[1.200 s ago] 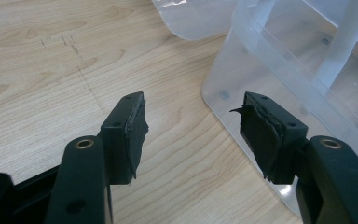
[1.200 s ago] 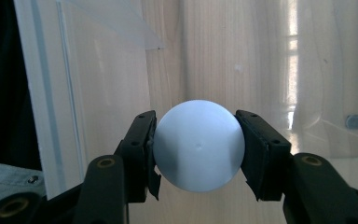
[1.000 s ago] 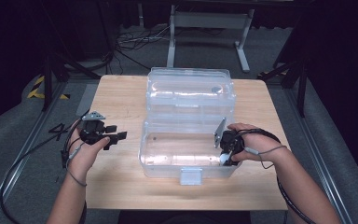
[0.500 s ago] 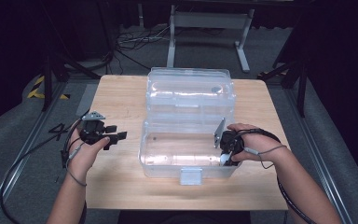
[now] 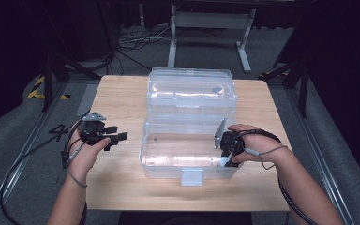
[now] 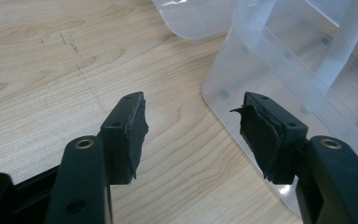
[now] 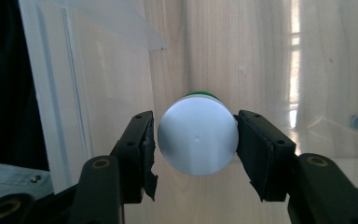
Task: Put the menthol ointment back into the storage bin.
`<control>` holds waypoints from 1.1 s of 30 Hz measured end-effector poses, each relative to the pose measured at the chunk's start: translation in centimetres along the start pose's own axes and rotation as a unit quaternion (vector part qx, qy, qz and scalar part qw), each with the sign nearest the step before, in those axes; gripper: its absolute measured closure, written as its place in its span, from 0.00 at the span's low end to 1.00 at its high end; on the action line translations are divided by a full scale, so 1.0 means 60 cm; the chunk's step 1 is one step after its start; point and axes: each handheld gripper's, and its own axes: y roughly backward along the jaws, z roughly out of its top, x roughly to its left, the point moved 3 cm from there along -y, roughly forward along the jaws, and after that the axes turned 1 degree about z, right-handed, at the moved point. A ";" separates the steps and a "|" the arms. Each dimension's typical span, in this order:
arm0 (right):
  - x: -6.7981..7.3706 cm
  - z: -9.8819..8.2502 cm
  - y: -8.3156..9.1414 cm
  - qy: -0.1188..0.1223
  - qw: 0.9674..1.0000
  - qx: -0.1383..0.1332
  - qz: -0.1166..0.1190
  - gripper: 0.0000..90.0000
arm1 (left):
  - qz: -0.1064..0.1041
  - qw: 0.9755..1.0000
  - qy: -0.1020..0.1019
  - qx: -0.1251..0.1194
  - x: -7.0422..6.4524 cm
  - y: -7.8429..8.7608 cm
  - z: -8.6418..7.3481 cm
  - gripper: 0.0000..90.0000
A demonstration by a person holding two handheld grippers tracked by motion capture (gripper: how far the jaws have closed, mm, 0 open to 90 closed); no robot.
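Currently: right gripper (image 7: 196, 142) reaching inside clear storage box (image 5: 168, 161) at its right end, near desk's (image 5: 122, 187) front-right corner; jaws having just been opening, flanking white-bottomed can (image 7: 197, 141) with green rim, left pad showing sliver of gap, so can probably being set down in box rather than clamped; box lid (image 5: 192, 89) lying open toward desk's far edge, giving access; left gripper (image 6: 193, 133) idling over desk's left edge beside box wall, jaws standing apart, gripping nothing, likely waiting clear of work.
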 end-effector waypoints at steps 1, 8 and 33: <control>0.000 0.000 0.000 0.000 1.000 0.002 0.000 0.54 | -0.001 1.000 -0.001 0.000 0.000 0.000 0.000 0.46; 0.001 0.000 -0.001 0.001 1.000 0.006 0.004 0.54 | 0.000 1.000 0.000 0.000 0.000 0.001 0.000 0.46; 0.002 -0.014 0.034 -0.017 0.999 -0.038 -0.005 0.52 | 0.002 1.000 -0.004 -0.002 0.000 0.002 0.002 0.46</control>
